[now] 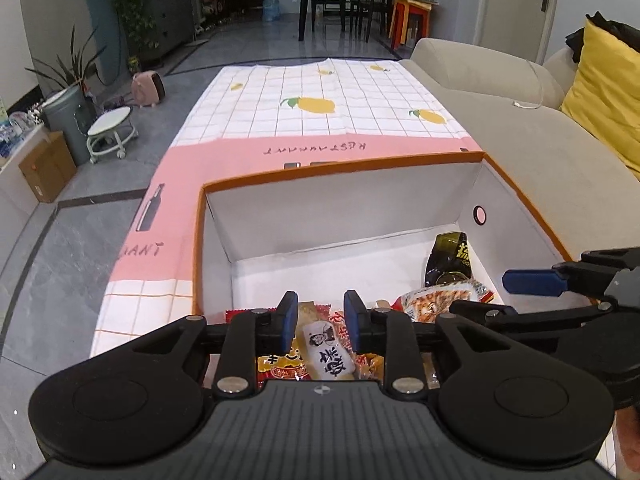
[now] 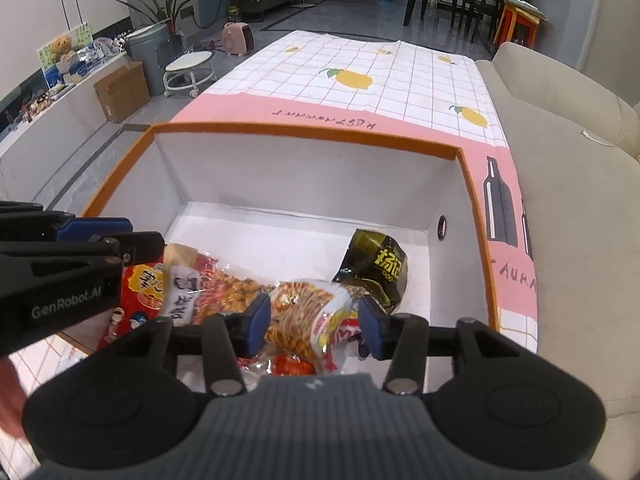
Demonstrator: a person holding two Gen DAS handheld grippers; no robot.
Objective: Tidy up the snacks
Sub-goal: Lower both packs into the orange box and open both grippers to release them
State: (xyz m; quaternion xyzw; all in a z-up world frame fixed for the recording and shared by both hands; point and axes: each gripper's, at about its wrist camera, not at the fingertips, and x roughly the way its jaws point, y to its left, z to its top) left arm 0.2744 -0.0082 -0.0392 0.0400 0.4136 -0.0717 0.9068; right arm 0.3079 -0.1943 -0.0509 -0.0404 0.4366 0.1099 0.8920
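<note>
An orange-rimmed white box [image 1: 340,166] [image 2: 304,132] stands on the tablecloth and holds several snack packets. My left gripper [image 1: 320,322] is open above the box's near left part, over a white-labelled snack stick [image 1: 328,354] and a red packet [image 1: 280,366]. My right gripper [image 2: 314,326] is open over a clear packet of orange snacks [image 2: 304,312]. A dark green packet [image 1: 450,258] [image 2: 376,268] leans at the box's right side. Each gripper shows at the edge of the other's view: the right one [image 1: 532,282], the left one [image 2: 96,228].
The box sits on a long table with a pink and white lemon-print cloth [image 1: 316,100] [image 2: 360,76]. A beige sofa [image 1: 520,128] [image 2: 568,152] with a yellow cushion [image 1: 608,96] runs along the right. A white stool [image 1: 110,132], cardboard box [image 1: 46,166] and bin stand on the floor left.
</note>
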